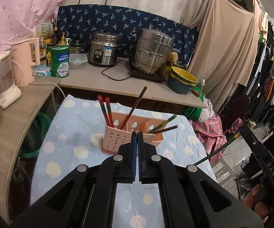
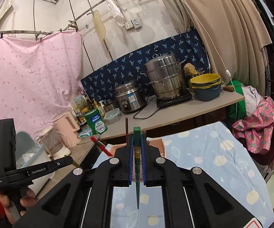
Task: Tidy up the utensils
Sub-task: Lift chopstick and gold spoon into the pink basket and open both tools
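On the spotted cloth ahead of my clenched, empty left gripper [image 1: 137, 133] stands the pink utensil holder [image 1: 131, 134], while my right gripper [image 2: 137, 146] grasps a green chopstick [image 2: 137, 163] along its fingers, holder just beyond them.

A pink sheet [image 2: 28, 79] hung on the left wall. A dark blue cloth with small leaves [image 1: 117, 20] hung behind a long wooden counter [image 1: 106, 81]. A tan curtain [image 1: 226, 43] hung on the right. Clothes [image 1: 270, 72] hung past it, over a tiled floor [image 1: 232, 152].
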A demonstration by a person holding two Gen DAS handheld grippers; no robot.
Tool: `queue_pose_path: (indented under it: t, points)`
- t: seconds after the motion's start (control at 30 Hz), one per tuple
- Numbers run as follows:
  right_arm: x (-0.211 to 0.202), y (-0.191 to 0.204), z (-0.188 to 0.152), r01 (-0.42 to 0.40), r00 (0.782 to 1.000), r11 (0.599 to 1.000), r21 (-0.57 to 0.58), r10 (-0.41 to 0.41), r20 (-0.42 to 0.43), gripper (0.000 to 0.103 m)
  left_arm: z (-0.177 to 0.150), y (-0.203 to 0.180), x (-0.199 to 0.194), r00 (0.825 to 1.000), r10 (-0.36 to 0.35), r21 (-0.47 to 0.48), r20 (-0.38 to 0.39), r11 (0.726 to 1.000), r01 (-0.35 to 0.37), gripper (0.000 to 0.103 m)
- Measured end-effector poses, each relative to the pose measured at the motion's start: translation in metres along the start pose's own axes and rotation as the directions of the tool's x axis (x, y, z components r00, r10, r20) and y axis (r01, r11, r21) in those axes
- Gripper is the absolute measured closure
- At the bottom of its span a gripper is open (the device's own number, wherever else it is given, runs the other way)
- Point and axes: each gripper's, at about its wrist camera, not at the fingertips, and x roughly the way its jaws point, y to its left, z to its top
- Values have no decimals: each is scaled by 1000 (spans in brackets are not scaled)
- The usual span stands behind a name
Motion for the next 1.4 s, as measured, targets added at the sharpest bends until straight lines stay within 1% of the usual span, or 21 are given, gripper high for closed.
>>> queue_pose_path:
  t: [0.1,0.2,0.37,0.47,0.57,0.7,0.87,1.07,1.2,1.4]
  points:
    - [11,-1,22,22,999,1000,-2,-22,47,96,19,1,9,1000,-18,-9,19,1000,18,102]
    - [26,-4,42,50,995,999,-10,-49,86,96,37,-1,20,999,-6,-6,39,1000,6,102]
    - [54,-8,69,79,990,997,-15,-76,121,96,61,1,41,998,-6,-6,56,1000,6,102]
    - [74,-6,79,91,989,995,-39,-85,124,96,67,3,53,999,6,-4,53,1000,-6,102]
    - [94,-3,78,106,989,992,-67,-99,109,96,69,6,67,999,17,-9,43,1000,-17,102]
    - [121,-5,68,108,993,991,-78,-103,61,96,67,12,84,1000,25,-18,15,1000,-25,102]
    - [142,-7,53,104,995,991,-82,-103,13,96,62,17,99,999,35,-22,-8,999,-35,102]
    - [158,-5,42,96,995,992,-84,-98,-20,96,59,19,108,999,45,-21,-23,999,-45,102]
    - [158,-3,41,97,995,992,-81,-98,-6,96,57,20,111,998,51,-21,-30,998,-52,102]
    - [146,5,61,86,994,994,-70,-80,74,96,57,22,115,998,53,-22,-36,998,-54,102]
